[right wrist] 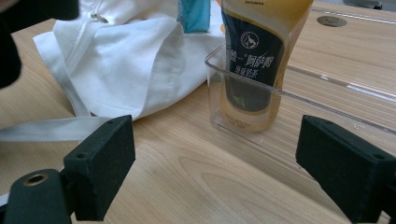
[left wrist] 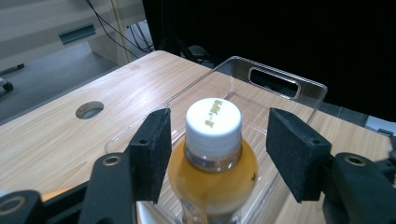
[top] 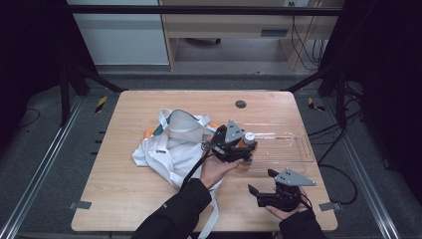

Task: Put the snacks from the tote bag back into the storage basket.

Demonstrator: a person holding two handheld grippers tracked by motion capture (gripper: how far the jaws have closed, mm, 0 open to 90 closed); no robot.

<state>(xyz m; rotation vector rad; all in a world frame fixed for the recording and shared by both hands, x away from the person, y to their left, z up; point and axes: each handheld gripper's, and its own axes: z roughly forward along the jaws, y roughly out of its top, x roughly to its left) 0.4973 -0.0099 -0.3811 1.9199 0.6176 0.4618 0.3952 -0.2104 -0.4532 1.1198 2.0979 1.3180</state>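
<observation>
High view: we look forward and down from above the near edge onto the whole table (top: 149, 199), far off. Left gripper view: we sit right above the bottle (left wrist: 212, 154), very close, facing along the clear tray (left wrist: 285, 84) toward its handle end. Right gripper view: we sit low at tabletop level, near the bottle (right wrist: 252, 60), facing it side-on. All three share bottle and tray.
</observation>
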